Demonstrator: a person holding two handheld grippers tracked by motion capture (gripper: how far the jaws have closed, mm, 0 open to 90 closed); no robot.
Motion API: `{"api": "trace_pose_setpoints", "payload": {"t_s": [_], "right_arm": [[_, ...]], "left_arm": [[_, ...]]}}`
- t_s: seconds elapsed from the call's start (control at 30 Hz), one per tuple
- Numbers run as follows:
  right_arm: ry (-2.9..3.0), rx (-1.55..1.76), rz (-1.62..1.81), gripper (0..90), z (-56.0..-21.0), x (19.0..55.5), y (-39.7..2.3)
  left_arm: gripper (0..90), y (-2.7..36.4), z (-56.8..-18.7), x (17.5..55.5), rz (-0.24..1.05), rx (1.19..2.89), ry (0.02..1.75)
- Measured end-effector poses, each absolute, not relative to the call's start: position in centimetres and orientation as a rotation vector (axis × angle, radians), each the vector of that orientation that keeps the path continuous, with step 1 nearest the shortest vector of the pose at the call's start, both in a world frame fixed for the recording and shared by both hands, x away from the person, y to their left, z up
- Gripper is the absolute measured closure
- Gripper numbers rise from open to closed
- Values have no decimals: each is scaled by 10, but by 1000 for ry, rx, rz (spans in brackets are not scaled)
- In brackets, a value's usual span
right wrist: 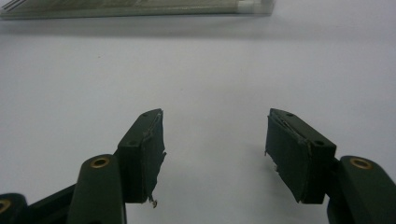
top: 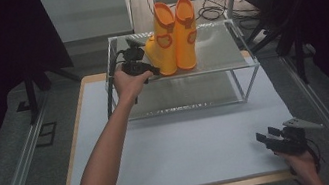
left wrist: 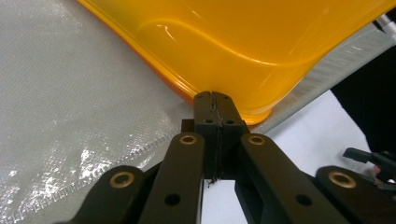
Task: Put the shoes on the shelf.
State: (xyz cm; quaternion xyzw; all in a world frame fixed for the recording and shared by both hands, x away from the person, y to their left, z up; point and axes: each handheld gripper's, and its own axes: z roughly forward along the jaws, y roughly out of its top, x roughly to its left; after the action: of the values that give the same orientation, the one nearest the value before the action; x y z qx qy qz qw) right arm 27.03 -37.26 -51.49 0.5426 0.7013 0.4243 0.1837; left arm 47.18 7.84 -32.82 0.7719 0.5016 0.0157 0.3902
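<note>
- Boots (top: 173,37), a glossy yellow-orange pair with darker orange trim, stand upright side by side on the top shelf of a wire-frame rack (top: 243,61) at the far end of the counter (top: 186,144).
- Left gripper (top: 152,69) is up at the shelf, its tip right at the toe of the left boot.
- From the left gripper view, the fingers (left wrist: 205,114) are pressed fully together, nothing between them, and their tips sit against the boot's lower edge (left wrist: 224,100), just where it meets the shelf's translucent woven liner (left wrist: 70,102).
- Left hand (top: 128,83) wraps the gripper body, forearm reaching long and straight from the near edge up to the rack.
- Right gripper (top: 263,138) rests low at the near right corner of the counter, well apart from the rack, pointing left.
- Its fingers (right wrist: 144,154) are spread wide, holding nothing, bare white counter between them.
- Right hand (top: 301,161) grips it from below, at the counter's near edge.
</note>
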Motion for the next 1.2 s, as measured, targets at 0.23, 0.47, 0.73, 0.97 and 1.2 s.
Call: {"api": "trace_pose_setpoints", "payload": {"t_s": [0.23, 0.47, 0.73, 0.97, 1.2], "right_arm": [[1967, 1538, 1197, 366, -515, 270, -375], [1969, 1544, 1194, 366, -515, 270, -375], [1978, 1537, 1186, 366, -516, 270, -372], [1984, 1531, 1180, 366, -516, 270, -371], [1983, 1530, 1177, 366, -516, 270, -371]], "left_arm": [[800, 86, -327, 469, 63, 1954, 1254], [752, 105, -318, 458, 28, 1915, 1200], [712, 122, -314, 434, 42, 1973, 1142], [684, 139, -315, 408, 14, 1975, 1075], [667, 151, -328, 378, 30, 2010, 1011]]}}
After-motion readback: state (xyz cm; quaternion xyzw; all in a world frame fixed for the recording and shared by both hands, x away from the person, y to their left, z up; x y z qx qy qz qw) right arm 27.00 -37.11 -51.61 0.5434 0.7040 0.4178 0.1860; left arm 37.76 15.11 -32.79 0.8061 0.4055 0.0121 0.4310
